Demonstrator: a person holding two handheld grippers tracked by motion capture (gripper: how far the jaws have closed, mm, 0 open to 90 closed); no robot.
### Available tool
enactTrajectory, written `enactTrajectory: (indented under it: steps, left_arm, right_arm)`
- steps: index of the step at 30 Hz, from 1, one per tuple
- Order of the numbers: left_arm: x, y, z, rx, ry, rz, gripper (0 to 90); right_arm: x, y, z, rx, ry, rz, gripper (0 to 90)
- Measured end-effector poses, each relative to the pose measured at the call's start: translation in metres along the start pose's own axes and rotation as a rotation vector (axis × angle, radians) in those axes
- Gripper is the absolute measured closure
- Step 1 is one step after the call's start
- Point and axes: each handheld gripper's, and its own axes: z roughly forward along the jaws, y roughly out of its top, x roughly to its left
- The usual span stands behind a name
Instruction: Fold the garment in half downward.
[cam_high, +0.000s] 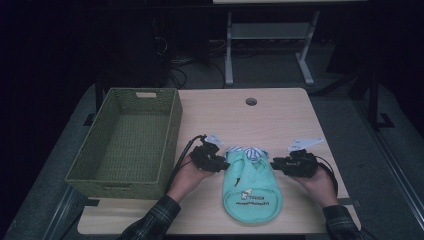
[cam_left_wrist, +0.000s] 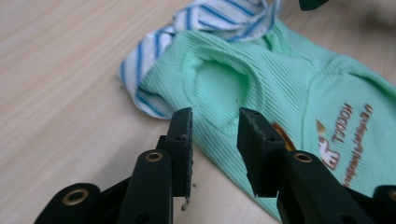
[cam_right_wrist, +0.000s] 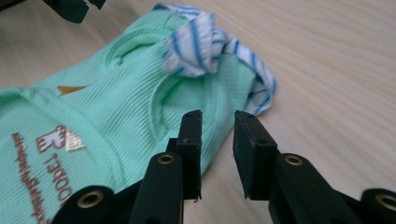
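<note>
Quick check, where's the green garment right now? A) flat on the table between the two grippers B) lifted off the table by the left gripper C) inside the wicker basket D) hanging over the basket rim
A: the green garment lies flat on the table, with the left gripper and right gripper open at either side; the wicker basket stands apart to its left.

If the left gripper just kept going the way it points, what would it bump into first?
Most likely the green garment: the left gripper has its fingers open right at the garment's edge, with a gap that looks small.
</note>
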Motion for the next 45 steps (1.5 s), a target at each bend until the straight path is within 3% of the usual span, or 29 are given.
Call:
enactTrajectory:
  steps: [1,14,18,19,26,34,40,43,45]
  left_arm:
    - [0.002,0.002,-0.001,0.010,0.002,0.014,63.1]
    - [0.028,0.030,0.012,-0.031,0.053,0.003,54.1]
    - [0.034,0.035,0.020,-0.027,0.058,0.004,51.5]
    - [0.035,0.035,0.025,-0.040,0.058,-0.012,51.2]
    - [0.043,0.035,0.044,0.005,0.034,0.003,45.4]
    - [0.041,0.044,0.061,0.005,0.018,0.021,41.6]
    - [0.038,0.043,0.072,0.066,0.020,0.057,41.5]
    - [0.038,0.042,0.072,0.088,0.029,0.093,44.9]
    - [0.036,0.042,0.071,0.089,0.030,0.098,52.7]
  right_arm:
    - [-0.005,0.004,0.001,-0.010,-0.001,0.001,71.1]
    - [-0.033,0.029,0.018,-0.038,0.013,0.027,68.4]
    - [-0.037,0.035,0.029,-0.037,0.030,0.040,68.1]
    - [-0.037,0.036,0.031,-0.032,0.032,0.044,67.8]
    - [-0.035,0.036,0.043,-0.008,0.052,0.041,65.3]
    - [-0.035,0.032,0.052,0.025,0.050,0.040,65.3]
    - [-0.036,0.030,0.057,0.037,0.045,0.037,65.3]
    - [-0.036,0.029,0.056,0.032,0.040,0.032,65.3]
    - [-0.035,0.030,0.051,0.022,0.037,0.037,65.5]
